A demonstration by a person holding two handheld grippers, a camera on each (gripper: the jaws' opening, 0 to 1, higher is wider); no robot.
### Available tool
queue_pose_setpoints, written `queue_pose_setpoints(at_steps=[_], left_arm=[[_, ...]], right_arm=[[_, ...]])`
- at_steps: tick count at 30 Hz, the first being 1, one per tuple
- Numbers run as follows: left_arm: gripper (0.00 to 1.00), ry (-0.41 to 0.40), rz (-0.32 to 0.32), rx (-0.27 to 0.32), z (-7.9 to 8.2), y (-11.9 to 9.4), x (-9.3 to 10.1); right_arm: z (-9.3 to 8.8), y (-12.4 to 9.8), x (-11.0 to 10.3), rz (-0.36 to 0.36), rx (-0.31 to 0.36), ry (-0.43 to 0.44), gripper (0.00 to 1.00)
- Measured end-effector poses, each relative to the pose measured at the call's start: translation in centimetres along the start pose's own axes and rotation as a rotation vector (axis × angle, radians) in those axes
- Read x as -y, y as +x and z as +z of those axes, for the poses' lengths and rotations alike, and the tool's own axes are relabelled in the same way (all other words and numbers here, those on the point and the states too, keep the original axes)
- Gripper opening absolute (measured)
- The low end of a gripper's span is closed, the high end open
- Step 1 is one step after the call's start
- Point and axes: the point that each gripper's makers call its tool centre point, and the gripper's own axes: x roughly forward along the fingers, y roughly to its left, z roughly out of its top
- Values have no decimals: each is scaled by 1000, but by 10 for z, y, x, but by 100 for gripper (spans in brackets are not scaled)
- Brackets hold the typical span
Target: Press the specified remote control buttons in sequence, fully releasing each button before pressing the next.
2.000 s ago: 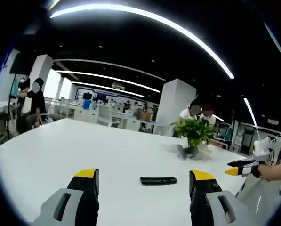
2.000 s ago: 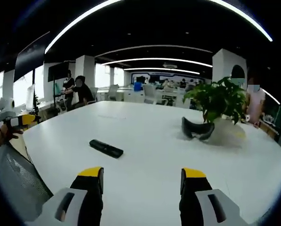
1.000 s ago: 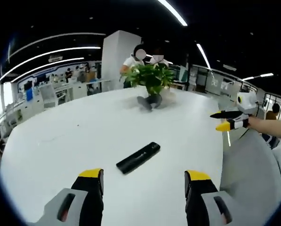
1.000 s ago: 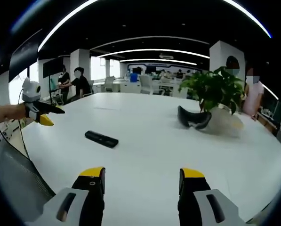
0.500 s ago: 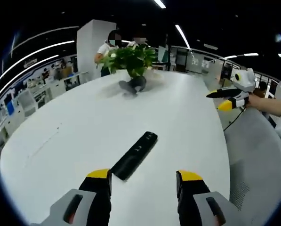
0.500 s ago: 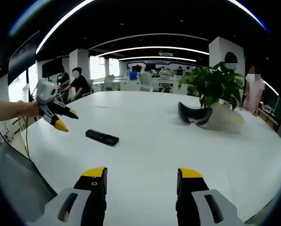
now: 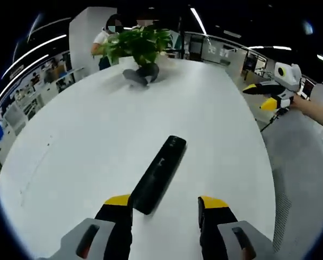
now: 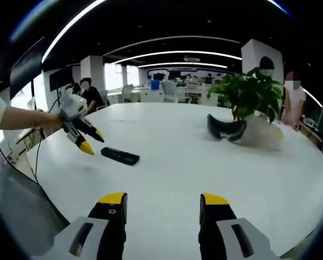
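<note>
Since half a second ago the left hand-held gripper has come closer to the slim black rectangular remote control, whose near end now lies between the yellow jaw tips in the left gripper view; whether a jaw touches it cannot be told. The jaws stand spread apart. In the right gripper view this same left hand-held gripper, held by a person's hand, now hovers just beside the left end of the remote control, nearer than before, its yellow tips angled down toward the desk.

The remote control lies flat on the large white oval desk, toward the person's side and well apart from the leafy green potted plant at the far end. A dark curved object rests on the desk just beside the plant.

The right hand-held gripper has its jaws spread, with bare desk between them. In the left gripper view the right hand-held gripper is held up past the desk's right edge, jaws parted.

People sit in the office beyond the desk.
</note>
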Motion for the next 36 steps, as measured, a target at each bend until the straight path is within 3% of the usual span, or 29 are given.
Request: queue_pose_setpoints(at_steps=[9, 14, 15, 20, 23, 25, 30, 36], left_arm=[[50, 44, -18, -122, -14, 21, -13], [50, 142, -5, -204, -25, 28, -15], [48, 123, -8, -183, -21, 28, -15], [45, 121, -18, -189, -22, 28, -17], [25, 199, -12, -203, -22, 26, -19], [25, 205, -5, -197, -21, 26, -11], [24, 260, 2, -202, -19, 25, -11], [23, 207, -32, -198, -23, 24, -4]], right_arm=[[-1, 1, -1, 10, -5, -4, 50], [-4, 1, -1, 9, -23, 1, 48], [-5, 1, -2, 12, -25, 1, 48], [-5, 1, -2, 10, -30, -8, 46], [-4, 0, -1, 3, -22, -10, 46], [-3, 0, 0, 2, -17, -3, 45], [-4, 0, 0, 5, -21, -6, 44], [-1, -2, 2, 0, 0, 14, 42]])
